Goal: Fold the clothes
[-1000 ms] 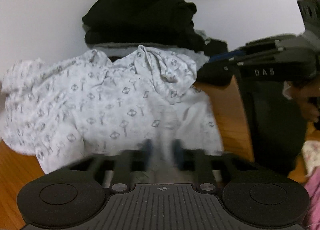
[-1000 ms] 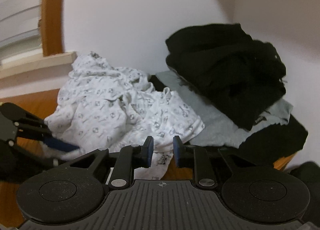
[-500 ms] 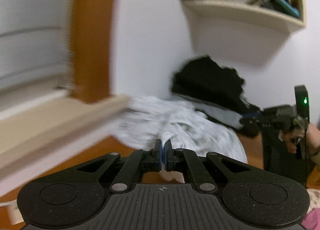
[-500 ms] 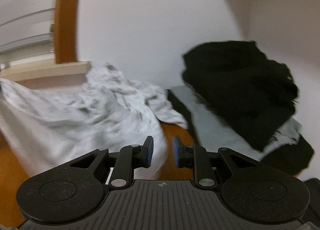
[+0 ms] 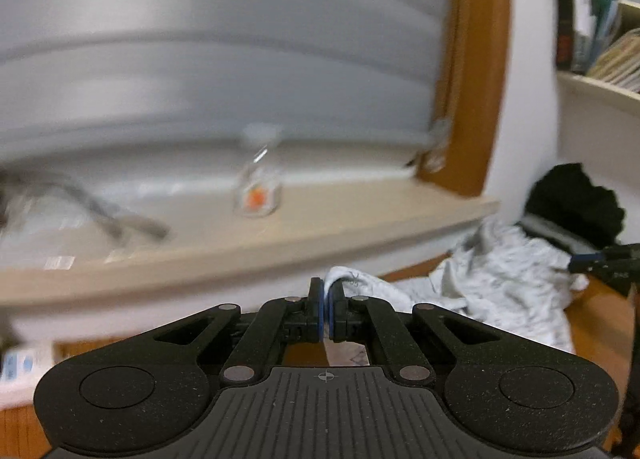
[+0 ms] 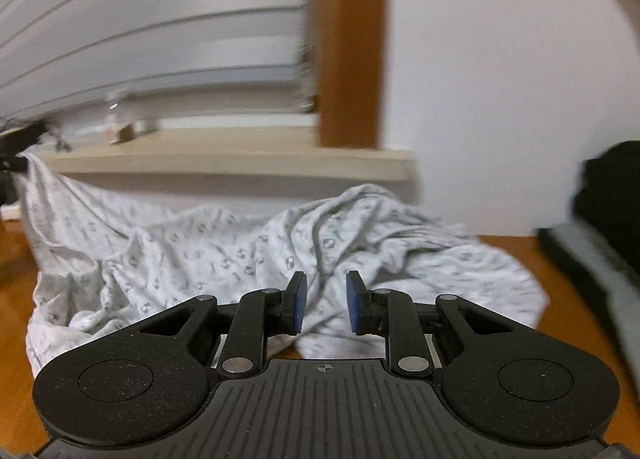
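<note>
The left gripper has its blue pads pressed together on a corner of the patterned white garment, a small fold of cloth bulging up just past the fingertips. From that pinch the fabric trails away to the right and down onto the wooden table, where the bulk of it lies crumpled. The right gripper stands with its jaws parted and nothing between the pads; it hangs above the near edge of the same garment, which spreads across the table in front of it. In the right wrist view the cloth rises toward the upper left, where its corner is drawn up to a dark shape at the frame edge. Behind the garment runs a pale window sill under closed blinds, with a small clear bottle standing on the sill and an orange-brown wooden frame at its right end. To the far right lies a stack of black clothes on a grey piece, against the white wall, apart from the patterned garment. A shelf of books hangs above that stack.
</note>
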`<act>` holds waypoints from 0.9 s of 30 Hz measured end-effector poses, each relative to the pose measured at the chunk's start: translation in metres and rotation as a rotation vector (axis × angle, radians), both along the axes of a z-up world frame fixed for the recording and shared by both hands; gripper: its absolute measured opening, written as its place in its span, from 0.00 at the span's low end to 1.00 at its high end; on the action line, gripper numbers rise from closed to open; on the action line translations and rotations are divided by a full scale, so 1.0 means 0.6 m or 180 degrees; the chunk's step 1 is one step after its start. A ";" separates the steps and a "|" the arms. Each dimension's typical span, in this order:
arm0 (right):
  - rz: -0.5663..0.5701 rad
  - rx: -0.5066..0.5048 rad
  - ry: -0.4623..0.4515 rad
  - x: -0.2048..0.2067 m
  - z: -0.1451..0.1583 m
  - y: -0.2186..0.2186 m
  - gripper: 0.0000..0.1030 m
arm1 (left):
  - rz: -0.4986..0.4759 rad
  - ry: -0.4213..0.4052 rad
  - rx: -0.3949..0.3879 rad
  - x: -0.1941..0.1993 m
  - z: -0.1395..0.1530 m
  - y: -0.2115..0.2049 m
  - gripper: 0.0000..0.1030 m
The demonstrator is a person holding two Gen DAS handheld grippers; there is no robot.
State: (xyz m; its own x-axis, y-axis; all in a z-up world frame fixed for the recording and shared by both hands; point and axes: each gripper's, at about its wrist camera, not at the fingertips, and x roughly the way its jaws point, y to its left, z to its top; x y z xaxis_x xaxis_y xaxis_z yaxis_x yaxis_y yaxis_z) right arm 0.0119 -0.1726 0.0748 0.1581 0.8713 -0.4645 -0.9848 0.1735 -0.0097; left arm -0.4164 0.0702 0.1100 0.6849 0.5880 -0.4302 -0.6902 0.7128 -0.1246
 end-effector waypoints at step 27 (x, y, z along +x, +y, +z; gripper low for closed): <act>0.0169 -0.0010 0.0161 0.023 -0.036 0.015 0.30 | -0.0714 0.0533 -0.0156 0.137 -0.084 -0.049 0.54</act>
